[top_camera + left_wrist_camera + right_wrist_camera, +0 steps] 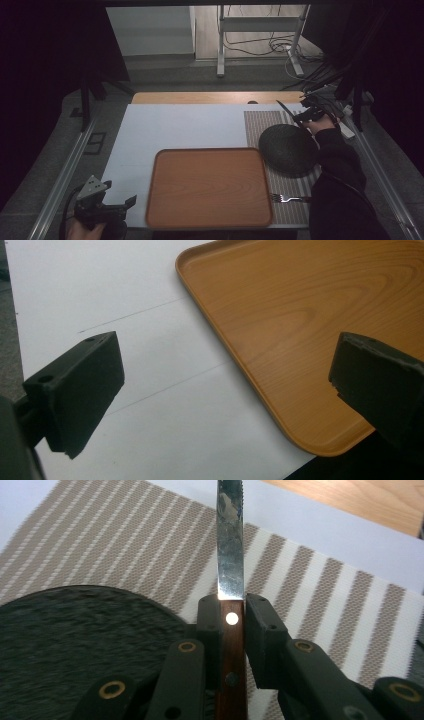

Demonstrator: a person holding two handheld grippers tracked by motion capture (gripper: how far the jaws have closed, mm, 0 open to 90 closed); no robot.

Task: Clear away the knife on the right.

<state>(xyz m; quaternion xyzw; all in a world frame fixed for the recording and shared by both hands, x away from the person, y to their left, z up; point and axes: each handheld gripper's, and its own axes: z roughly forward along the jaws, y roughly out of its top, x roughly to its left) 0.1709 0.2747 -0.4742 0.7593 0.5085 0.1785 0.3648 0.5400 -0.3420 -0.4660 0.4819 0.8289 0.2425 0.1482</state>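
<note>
While the right tongs [232, 617] are clamped on the wooden handle of the steak knife [230, 545], whose blade projects ahead of them above the striped placemat [320, 600], keep the blade level and clear of the dark plate [75, 640] beside them. The left tongs [220, 385] stand wide open and empty, the wooden tray [300, 315] just ahead.

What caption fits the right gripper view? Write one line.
Right gripper clamps a wooden-handled knife above the striped placemat, beside the dark plate.
</note>
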